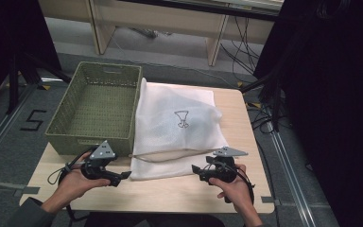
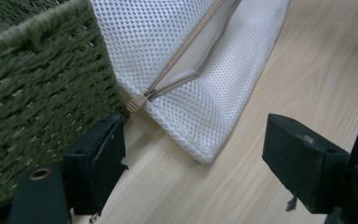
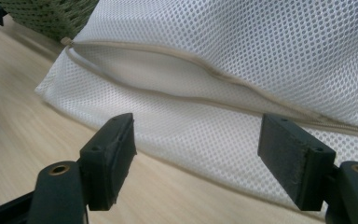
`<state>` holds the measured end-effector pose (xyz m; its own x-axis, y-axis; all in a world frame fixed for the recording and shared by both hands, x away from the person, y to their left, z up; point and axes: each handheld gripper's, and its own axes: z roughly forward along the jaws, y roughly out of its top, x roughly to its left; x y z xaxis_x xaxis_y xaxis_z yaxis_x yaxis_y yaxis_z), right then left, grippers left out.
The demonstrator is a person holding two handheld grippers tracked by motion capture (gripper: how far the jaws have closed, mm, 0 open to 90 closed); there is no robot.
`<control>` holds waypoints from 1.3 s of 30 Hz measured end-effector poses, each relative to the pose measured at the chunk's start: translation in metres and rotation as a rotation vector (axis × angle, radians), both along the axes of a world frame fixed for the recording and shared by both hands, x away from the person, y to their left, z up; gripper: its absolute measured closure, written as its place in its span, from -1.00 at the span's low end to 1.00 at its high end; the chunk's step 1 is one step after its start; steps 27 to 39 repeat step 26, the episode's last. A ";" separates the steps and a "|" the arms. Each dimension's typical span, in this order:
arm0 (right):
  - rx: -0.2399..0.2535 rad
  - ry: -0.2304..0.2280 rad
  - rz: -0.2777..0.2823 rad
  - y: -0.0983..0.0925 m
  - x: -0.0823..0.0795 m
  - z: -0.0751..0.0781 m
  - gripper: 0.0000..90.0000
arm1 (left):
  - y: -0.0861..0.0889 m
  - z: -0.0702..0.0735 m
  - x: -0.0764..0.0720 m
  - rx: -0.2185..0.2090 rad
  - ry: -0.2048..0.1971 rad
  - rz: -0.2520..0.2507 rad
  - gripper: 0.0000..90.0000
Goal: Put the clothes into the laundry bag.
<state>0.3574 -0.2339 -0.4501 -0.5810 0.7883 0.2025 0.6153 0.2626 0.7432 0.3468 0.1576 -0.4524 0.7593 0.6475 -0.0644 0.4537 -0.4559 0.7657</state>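
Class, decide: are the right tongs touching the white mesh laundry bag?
Apart. In the right gripper view the right tongs stand open, with bare table between the pads and the white mesh laundry bag.

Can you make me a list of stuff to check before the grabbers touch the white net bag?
1. Left gripper open, nothing between its jaws: ok.
2. Right gripper open, nothing between its jaws: ok.
3. Mesh bag lying flat on the table: ok.
4. Zipper unzipped, gap showing: ok.
5. Green basket sitting beside the bag: ok.
6. What is inside the bag: cannot tell.
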 end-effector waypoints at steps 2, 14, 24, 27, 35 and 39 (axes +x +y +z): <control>0.010 -0.008 0.006 -0.001 -0.004 -0.001 -0.37 | -0.001 -0.002 -0.002 0.001 0.006 -0.009 -0.56; -0.016 -0.016 0.023 -0.010 -0.018 -0.005 -0.38 | -0.002 -0.004 -0.002 0.025 0.005 -0.024 -0.57; -0.019 -0.009 0.031 -0.009 -0.016 -0.007 -0.38 | -0.004 -0.006 0.000 0.025 0.016 -0.028 -0.57; -0.036 -0.020 0.027 -0.010 -0.016 -0.006 -0.38 | -0.004 -0.006 0.000 0.030 0.016 -0.033 -0.57; -0.036 -0.020 0.027 -0.010 -0.016 -0.006 -0.38 | -0.004 -0.006 0.000 0.030 0.016 -0.033 -0.57; -0.036 -0.020 0.027 -0.010 -0.016 -0.006 -0.38 | -0.004 -0.006 0.000 0.030 0.016 -0.033 -0.57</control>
